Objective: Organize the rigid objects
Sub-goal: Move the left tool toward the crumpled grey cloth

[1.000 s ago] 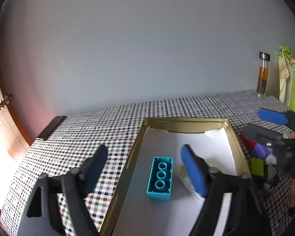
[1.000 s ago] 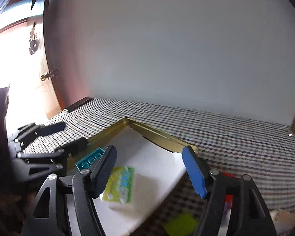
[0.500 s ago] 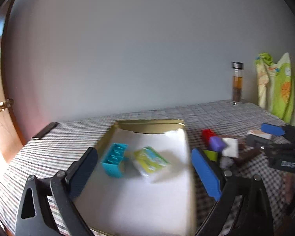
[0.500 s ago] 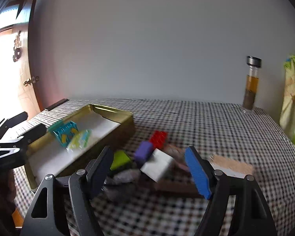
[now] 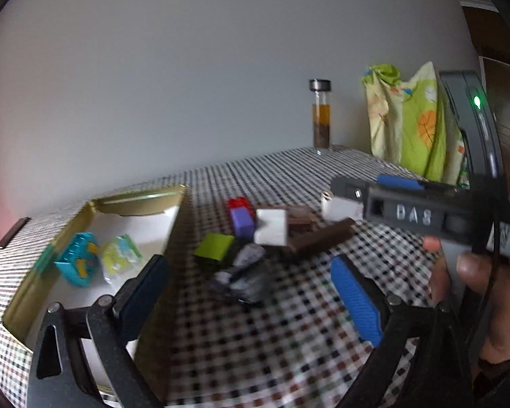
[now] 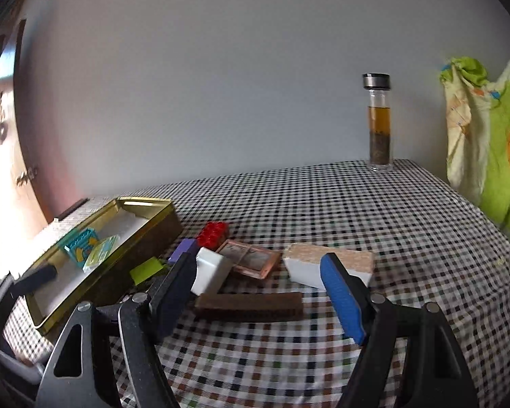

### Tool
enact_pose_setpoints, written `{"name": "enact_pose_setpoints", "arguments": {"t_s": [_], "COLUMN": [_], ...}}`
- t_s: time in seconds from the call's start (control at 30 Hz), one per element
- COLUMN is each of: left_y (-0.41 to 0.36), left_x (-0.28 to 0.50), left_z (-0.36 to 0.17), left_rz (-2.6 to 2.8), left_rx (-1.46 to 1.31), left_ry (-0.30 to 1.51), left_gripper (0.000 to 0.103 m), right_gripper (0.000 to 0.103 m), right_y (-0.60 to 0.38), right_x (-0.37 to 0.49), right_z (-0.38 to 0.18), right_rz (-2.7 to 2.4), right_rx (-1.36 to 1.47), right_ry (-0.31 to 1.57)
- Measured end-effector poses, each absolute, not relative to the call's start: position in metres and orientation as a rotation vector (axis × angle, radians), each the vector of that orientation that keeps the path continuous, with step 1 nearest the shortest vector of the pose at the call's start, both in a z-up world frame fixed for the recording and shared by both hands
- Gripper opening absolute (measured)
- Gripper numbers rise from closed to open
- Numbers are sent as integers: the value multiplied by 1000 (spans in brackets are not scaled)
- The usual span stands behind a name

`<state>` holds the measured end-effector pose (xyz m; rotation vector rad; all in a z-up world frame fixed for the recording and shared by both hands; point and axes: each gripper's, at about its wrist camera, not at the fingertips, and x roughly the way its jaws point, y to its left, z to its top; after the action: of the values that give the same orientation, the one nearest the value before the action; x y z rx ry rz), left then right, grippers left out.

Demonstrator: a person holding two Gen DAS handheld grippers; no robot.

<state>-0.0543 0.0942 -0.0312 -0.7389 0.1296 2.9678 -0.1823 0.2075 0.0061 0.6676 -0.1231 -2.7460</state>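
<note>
Blue pads tip both grippers, and both sets of jaws stand apart with nothing between them. Nearest in the left wrist view, the left gripper (image 5: 251, 292) hangs over the checked tablecloth (image 5: 289, 340), just in front of a crumpled grey-black lump (image 5: 244, 272) that is too blurred to identify. In its own view the right gripper (image 6: 258, 292) hovers low over a long brown bar (image 6: 250, 304) lying flat on the cloth, its pads clear of the bar. A hand (image 5: 486, 292) grips that gripper at the right edge of the left view.

Just beyond the bar sits a loose cluster: a white block (image 6: 210, 270), a copper-edged flat case (image 6: 250, 260), a lime green piece (image 6: 146, 270), a purple brick (image 6: 183, 250) and a red brick (image 6: 213, 234). To the right of the case lies a white slab with a tan, speckled top (image 6: 329, 260), tilted slightly.

Left of the cluster, close beside it, is a gold tin (image 6: 142, 231) lined in white. Inside it lie a teal brick (image 6: 80, 244) and a pale yellow-green packet (image 6: 102, 251), next to each other.

Farther back, near the wall, a glass bottle (image 6: 379, 125) with amber liquid and a dark cap stands upright at the cloth's far edge. A green and yellow patterned cloth (image 6: 489, 149) hangs at the right
</note>
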Motion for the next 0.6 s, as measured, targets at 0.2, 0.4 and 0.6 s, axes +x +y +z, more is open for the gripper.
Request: {"name": "enact_pose_setpoints", "arguments": {"t_s": [0.2,0.4,0.6], "left_y": [96,89,91], "left_x": [-76,-103,-112], "left_z": [-48,-58,-57], "left_rz": [2913,2871,2843], "left_rx": [-920,-1085,-1142], "left_ry": [96,39,54], "left_gripper": [88,79,79], "right_gripper": [77,82,86], "right_y": [219,217,224], "right_x": [-187,-188,-189], "right_z": [3,1,0], "right_rz": [-2806,-2839,-2838], "right_rx": [723,756,763], "right_ry": [-176,-134,-176]}}
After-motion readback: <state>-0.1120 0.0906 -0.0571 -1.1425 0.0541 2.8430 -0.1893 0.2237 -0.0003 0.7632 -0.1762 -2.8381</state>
